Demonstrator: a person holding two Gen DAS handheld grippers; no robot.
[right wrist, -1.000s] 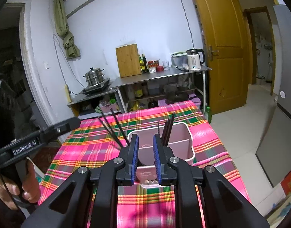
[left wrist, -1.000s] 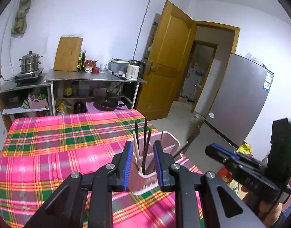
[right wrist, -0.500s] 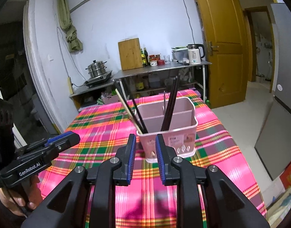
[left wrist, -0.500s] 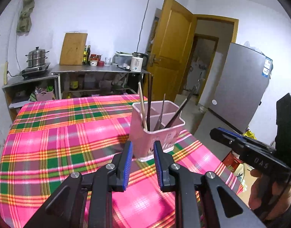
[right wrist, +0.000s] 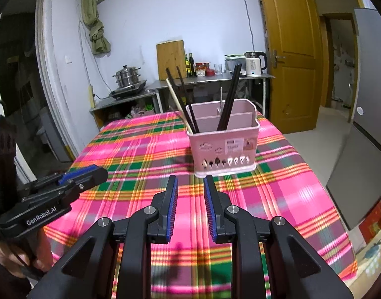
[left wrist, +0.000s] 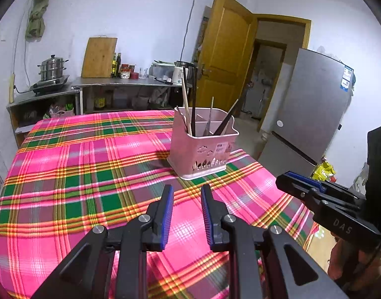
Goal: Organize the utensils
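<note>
A pink utensil holder stands upright on the plaid tablecloth, near the table's right edge. Inside it lean dark chopsticks, a pale wooden chopstick and a thin metal utensil. My left gripper hovers over the cloth short of the holder, open and with nothing in it. My right gripper is also open and holds nothing, just in front of the holder. Each shows in the other's view: the right gripper and the left gripper.
Behind the table, a metal counter carries a kettle, bottles, jars and a cutting board. A steamer pot sits on a stove at the left. A grey fridge and a wooden door are on the right.
Both grippers have drawn back from the holder and sunk toward the cloth, so the holder now stands farther ahead. The right gripper's jaws have widened a little.
</note>
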